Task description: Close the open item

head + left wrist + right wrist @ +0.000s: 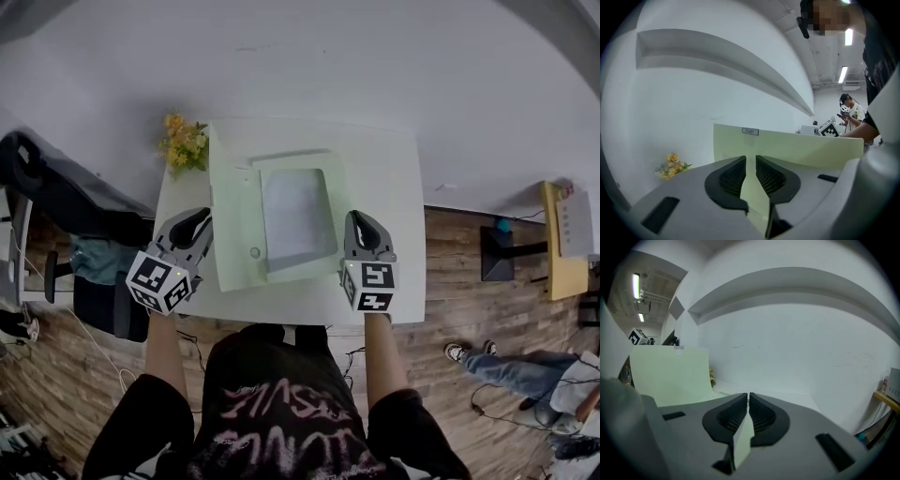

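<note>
Head view: my left gripper (202,219) and right gripper (360,219) are over the near part of the white bench (389,178). Each is clamped on a side edge of the pale green folder (234,211) lying between them. The folder is open, with its long axis running away from me toward the wall. Its snap button (255,251) is at my end and a white sheet (295,214) shows inside. The cover panel stands raised. Yellow flowers (184,142) sit at the bench's far left corner.

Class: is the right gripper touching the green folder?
Touching. The right gripper view shows the right gripper with fingers shut on the green folder.
</note>
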